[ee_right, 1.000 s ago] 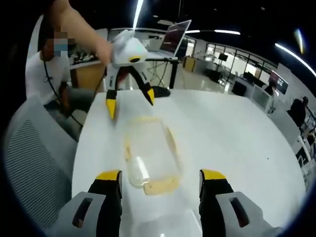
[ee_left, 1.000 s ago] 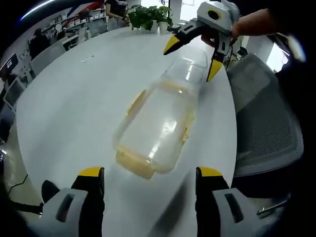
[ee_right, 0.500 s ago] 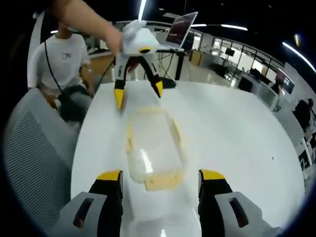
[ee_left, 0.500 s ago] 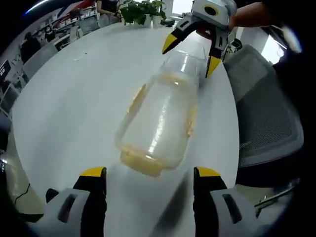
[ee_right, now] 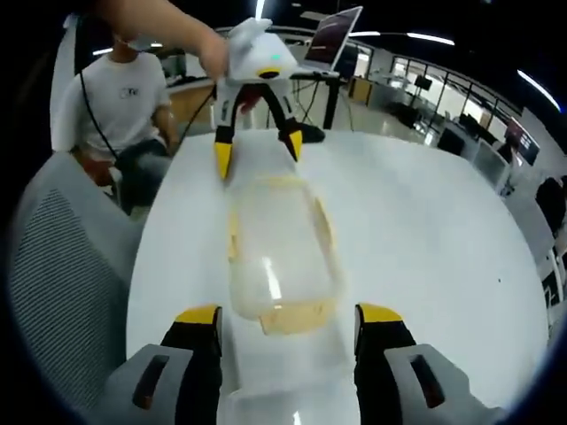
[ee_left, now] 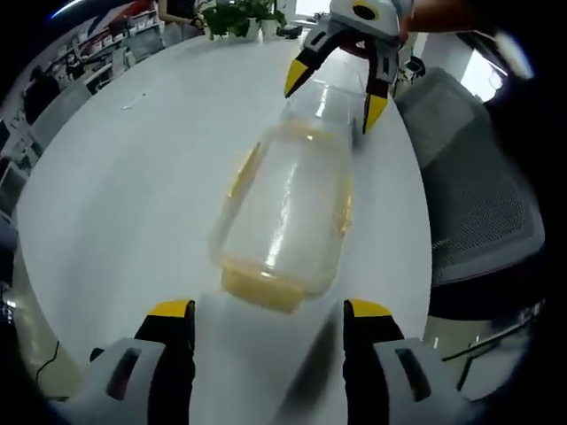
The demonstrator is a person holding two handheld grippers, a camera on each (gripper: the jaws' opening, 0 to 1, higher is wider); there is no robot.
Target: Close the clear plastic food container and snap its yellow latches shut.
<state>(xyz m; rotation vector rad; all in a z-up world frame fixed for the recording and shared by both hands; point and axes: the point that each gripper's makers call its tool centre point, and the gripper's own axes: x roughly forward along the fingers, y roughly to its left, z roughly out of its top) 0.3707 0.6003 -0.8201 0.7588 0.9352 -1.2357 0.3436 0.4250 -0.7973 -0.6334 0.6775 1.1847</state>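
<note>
In the left gripper view, I am looking along my left gripper (ee_left: 267, 323), its yellow-tipped jaws standing wide apart and holding nothing. The clear plastic food container (ee_left: 285, 208) is lying on the white table (ee_left: 124, 177) just beyond them, a yellow latch (ee_left: 260, 289) at its near end. At its far end my right gripper (ee_left: 329, 84) is hovering, jaws spread and empty. A grey mesh chair (ee_left: 469, 204) is standing beside the table.

In the right gripper view, I am seeing the container just ahead of the right gripper's spread jaws, with the left gripper at the far end. A seated person (ee_right: 120, 111) is sitting beyond the table.
</note>
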